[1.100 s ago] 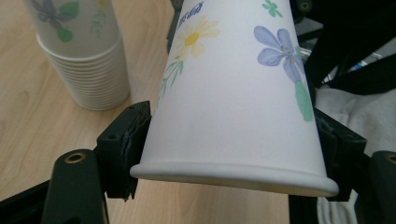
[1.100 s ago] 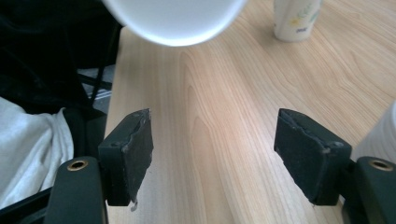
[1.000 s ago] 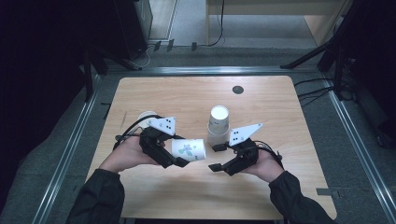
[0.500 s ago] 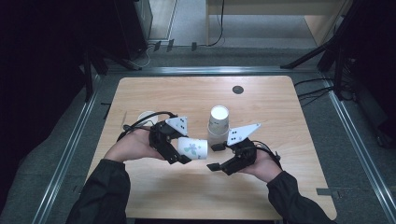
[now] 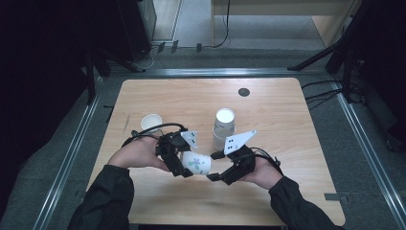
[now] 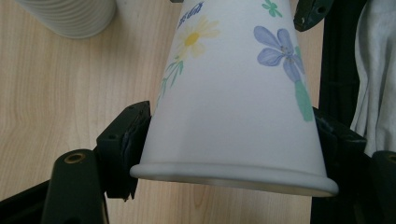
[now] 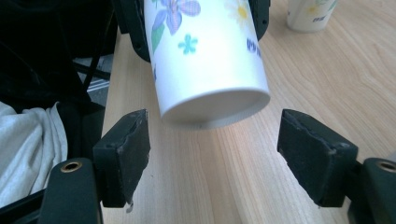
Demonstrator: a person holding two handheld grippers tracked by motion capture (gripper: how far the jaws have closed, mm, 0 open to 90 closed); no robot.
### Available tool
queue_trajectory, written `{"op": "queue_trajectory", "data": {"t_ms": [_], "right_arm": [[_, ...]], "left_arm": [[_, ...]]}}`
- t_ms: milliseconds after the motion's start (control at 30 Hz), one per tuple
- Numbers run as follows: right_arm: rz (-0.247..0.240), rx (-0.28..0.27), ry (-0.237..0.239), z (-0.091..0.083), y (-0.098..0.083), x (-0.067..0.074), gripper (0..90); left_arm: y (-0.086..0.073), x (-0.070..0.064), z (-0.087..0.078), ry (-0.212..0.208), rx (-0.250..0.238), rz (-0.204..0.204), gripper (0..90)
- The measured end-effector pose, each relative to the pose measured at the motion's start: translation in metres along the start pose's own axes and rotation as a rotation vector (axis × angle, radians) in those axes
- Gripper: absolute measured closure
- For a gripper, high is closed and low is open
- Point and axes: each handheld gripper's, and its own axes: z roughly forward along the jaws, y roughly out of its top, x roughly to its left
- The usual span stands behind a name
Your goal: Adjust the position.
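High view, the cup: a flowered paper cup [image 5: 197,163] lies on its side in the air, just over the table [image 5: 287,110], between the two hands.
High view, left gripper: the left gripper [image 5: 183,168] pinches the cup near its wide rim.
High view, right gripper: the right gripper [image 5: 214,166] sits at the cup's small end, jaws spread, not pressing.
High view, other cups: a stack of cups [image 5: 223,127] stands just behind the hands, and one single cup [image 5: 151,123] stands off to the left side.
Left gripper view, the grip: the left gripper [image 6: 231,140] has both pads tight on the cup [image 6: 238,98], right above the rolled rim. The rim looks a little squashed, so I think it should not squeeze harder.
Left gripper view, behind: the ribbed stack [image 6: 70,16] shows at the top corner.
Right gripper view, the jaws: the right gripper [image 7: 212,149] has just been opening its jaws, with the cup's bottom [image 7: 208,60] hanging over the gap, touching neither pad.
Right gripper view, doing it well: I think the right hand should slide up so both pads sit beside the cup's bottom, then close softly.
Right gripper view, the hand-over: the left should hold on until the right has a good grip.
Right gripper view, watch out: paper bends easily, so go slowly and keep the cup steady.
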Motion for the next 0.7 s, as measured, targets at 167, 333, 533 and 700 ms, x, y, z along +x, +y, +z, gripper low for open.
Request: {"op": "queue_trajectory", "data": {"t_ms": [167, 333, 533, 700], "right_arm": [[-0.020, 0.019, 0.015, 0.010, 0.001, 0.000, 25.4], [-0.023, 0.018, 0.031, 0.016, 0.003, -0.002, 25.5], [-0.034, 0.026, 0.033, 0.021, 0.003, -0.001, 25.6], [-0.037, 0.039, 0.040, 0.025, 0.003, 0.000, 26.9]], "left_arm": [[0.004, -0.001, 0.005, -0.019, 0.037, -0.008, 24.8], [0.007, 0.000, 0.011, -0.034, 0.060, -0.020, 24.8], [0.010, -0.001, 0.016, -0.025, 0.090, -0.022, 24.8], [0.011, -0.003, 0.017, -0.019, 0.086, -0.013, 24.8]]}}
